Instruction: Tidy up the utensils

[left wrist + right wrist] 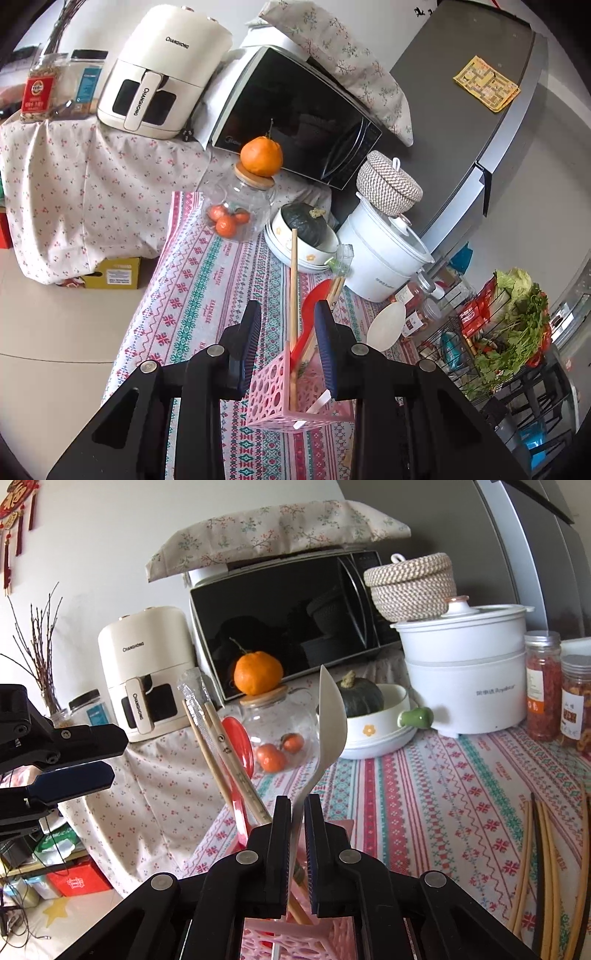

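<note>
Two claws work at one pink holder on the patterned desk (461, 775).
Left claw (290, 332) stands spread, its pads to either side of the pink perforated utensil holder (269, 398) without pressing it; the holder sits between and just below the fingers, carrying wooden chopsticks (293, 280) and a red spoon (314, 299). Right claw (297, 812) is pressed nearly together, pinching the handle of a white spoon (330, 716) that stands upright with its lower end down inside the holder (280, 941). More chopsticks (532, 867) lie loose on the desk, well to the right of that claw.
</note>
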The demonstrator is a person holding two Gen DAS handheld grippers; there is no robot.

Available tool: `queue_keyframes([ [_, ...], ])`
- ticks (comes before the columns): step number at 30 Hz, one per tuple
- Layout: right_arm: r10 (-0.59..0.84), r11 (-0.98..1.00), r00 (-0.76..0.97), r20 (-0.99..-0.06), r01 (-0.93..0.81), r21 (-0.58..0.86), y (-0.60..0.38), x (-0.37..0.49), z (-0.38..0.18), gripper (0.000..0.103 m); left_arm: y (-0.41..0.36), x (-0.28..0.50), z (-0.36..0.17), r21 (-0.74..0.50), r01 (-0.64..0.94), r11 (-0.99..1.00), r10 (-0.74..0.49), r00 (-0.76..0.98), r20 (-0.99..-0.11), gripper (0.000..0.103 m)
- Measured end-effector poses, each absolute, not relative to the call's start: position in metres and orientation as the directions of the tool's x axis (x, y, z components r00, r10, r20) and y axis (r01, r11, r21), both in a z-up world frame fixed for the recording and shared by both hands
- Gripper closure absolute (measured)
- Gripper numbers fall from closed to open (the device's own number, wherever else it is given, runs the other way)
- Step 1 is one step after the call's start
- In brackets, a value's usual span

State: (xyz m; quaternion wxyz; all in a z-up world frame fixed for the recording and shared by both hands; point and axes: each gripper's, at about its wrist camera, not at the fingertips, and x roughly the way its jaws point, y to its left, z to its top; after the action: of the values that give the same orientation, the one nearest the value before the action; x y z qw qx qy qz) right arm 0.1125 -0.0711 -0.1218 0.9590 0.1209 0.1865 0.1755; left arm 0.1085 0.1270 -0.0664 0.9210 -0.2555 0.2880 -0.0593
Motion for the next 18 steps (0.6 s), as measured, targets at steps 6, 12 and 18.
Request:
queue_keyframes([
  [6, 0.432, 0.89, 0.821, -0.373, -0.321, 0.324, -0.084, 0.115, -0.117, 0.056, 0.125, 0.108, -0.064, -0.51, -0.026, 0.86, -0.276, 0.817, -0.506, 0.071],
  [12, 0.447, 0.887, 0.794, -0.413, -0.332, 0.322, -0.09, 0.12, -0.107, 0.056, 0.122, 0.107, -0.064, -0.503, -0.026, 0.864, -0.274, 0.813, -0.513, 0.071],
  [18, 0.496, 0.863, 0.715, -0.492, -0.346, 0.367, -0.091, 0.14, -0.107, 0.056, 0.13, 0.104, -0.063, -0.527, -0.033, 0.849, -0.282, 0.815, -0.506, 0.071],
])
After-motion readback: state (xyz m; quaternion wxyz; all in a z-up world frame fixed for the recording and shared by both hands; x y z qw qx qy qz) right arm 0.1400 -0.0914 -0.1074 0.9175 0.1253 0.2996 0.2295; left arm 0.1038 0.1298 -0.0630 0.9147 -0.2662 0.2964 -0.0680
